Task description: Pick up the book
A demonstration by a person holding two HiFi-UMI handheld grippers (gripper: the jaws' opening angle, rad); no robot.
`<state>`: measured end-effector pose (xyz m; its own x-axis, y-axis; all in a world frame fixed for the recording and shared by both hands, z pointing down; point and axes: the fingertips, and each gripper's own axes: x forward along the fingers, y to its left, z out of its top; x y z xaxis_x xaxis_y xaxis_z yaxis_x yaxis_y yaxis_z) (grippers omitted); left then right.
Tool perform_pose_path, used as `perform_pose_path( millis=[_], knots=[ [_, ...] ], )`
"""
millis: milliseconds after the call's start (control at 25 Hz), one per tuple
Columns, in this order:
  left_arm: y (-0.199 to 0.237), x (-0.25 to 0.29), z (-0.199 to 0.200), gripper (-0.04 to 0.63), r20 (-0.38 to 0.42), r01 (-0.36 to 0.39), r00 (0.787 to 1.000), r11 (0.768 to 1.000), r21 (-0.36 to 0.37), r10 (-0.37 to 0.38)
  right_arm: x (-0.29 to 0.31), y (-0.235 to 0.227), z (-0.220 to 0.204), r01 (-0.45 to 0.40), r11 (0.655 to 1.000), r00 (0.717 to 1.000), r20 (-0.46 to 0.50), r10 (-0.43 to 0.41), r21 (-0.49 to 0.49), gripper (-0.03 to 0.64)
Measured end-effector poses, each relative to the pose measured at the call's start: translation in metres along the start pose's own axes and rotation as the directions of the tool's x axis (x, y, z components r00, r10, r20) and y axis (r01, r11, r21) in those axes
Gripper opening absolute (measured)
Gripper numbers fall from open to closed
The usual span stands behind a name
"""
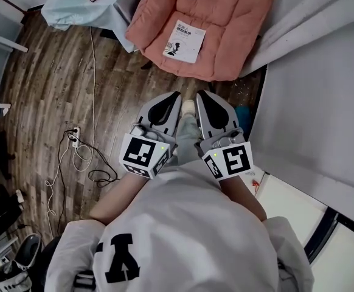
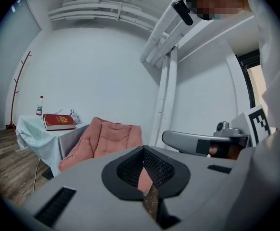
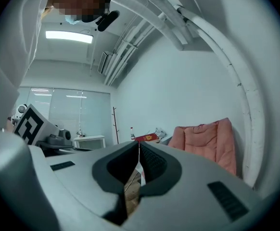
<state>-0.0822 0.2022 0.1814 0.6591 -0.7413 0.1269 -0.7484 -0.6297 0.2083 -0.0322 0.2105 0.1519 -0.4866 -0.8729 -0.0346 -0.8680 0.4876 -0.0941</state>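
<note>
Approach step: left gripper (image 1: pixel 172 99) and right gripper (image 1: pixel 204 97), fingers closed and empty, hover short of the white paperback (image 1: pixel 184 41) on the far pink chair (image 1: pixel 232 17); next, reach and open.

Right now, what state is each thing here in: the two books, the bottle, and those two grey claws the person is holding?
white book: closed, lying flat on the pink chair cushion.
red book: closed, lying flat on the cloth-covered table.
bottle: standing upright on that table.
left gripper: jaws shut, nothing between them.
right gripper: jaws shut, nothing between them.
</note>
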Motion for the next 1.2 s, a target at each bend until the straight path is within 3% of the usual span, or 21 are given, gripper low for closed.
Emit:
perform_pose_path(
  millis=[320, 760, 1000, 1200],
  knots=[
    [0.052, 0.085, 0.028, 0.005, 0.019, -0.025, 1.0, 1.0, 0.014, 0.024, 0.079, -0.063, 0.014, -0.028, 0.999, 0.999, 0.03, 0.028, -0.022, 0.027],
    [0.117, 0.213, 0.057, 0.005, -0.006, -0.067, 0.998, 0.998, -0.012, 0.067, 0.188, -0.165, 0.023, -0.056, 0.998, 0.998, 0.001, 0.056, -0.01, 0.027],
    [0.145, 0.258, 0.068, 0.005, 0.004, -0.115, 0.993, 0.993, -0.032, 0.115, 0.223, -0.203, 0.016, -0.058, 0.998, 0.998, -0.019, 0.058, 0.0, 0.028],
    [0.16, 0.272, 0.066, 0.005, -0.024, -0.111, 0.994, 0.993, -0.036, 0.11, 0.235, -0.214, 0.005, -0.031, 0.999, 0.999, -0.044, 0.032, 0.027, 0.028]
  ],
)
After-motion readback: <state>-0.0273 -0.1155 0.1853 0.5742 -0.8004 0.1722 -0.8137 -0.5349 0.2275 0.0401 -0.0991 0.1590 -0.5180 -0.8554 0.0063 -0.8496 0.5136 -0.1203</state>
